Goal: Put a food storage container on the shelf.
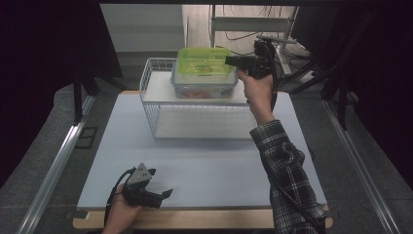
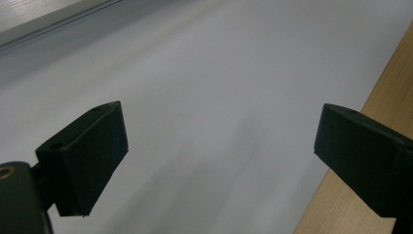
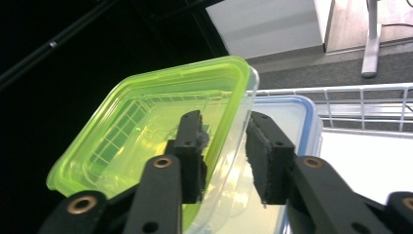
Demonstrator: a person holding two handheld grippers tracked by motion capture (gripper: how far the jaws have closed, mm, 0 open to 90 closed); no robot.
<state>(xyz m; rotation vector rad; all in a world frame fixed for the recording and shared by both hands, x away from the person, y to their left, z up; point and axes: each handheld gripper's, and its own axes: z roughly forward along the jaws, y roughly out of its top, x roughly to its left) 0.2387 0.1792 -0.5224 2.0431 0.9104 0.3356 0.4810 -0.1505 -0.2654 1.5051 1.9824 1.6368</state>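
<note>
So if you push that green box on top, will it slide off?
Probably yes: the green box looks empty, thin, see-through plastic, so likely light. It sits skewed on the blue-lidded container's smooth lid, so it may slip. Its thin wall might flex when pinched.

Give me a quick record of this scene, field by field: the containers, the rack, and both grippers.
green-lidded container: stacked on the blue-lidded container
wire rack: holds both containers on its upper shelf
right gripper: jaws straddle the green container's edge, slightly apart, not clamped
left gripper: open, nothing between its jaws, low over the white table
</note>
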